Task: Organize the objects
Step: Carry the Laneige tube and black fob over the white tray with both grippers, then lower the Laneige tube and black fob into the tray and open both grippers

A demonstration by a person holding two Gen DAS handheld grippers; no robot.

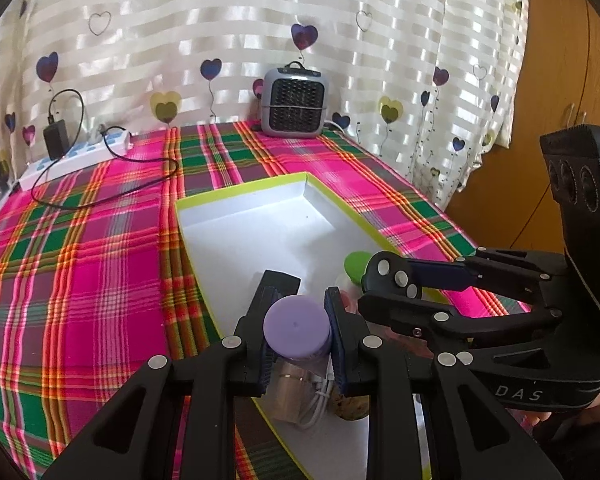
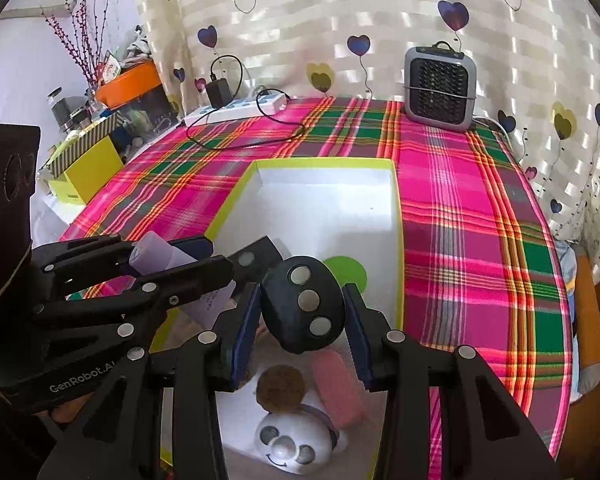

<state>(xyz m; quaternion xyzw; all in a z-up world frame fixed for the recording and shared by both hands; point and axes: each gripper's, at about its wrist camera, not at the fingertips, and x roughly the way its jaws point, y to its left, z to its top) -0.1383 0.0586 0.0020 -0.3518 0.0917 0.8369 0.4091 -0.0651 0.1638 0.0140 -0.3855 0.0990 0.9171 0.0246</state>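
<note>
My left gripper is shut on a clear bottle with a purple cap, held over the near end of a white box with a lime-green rim. Beside it, my right gripper is shut on a black oval fob with three silver buttons. From the right wrist, the fob sits between my right gripper's blue pads above the box, and the left gripper carries the purple bottle. A green lid, brown disc, pink piece and white panda-faced item lie in the box.
The box rests on a pink and green plaid tablecloth. At the far edge stand a grey fan heater and a white power strip with a black adapter and a looping cable. A wooden cabinet is on the right; a yellow box sits off the table's left.
</note>
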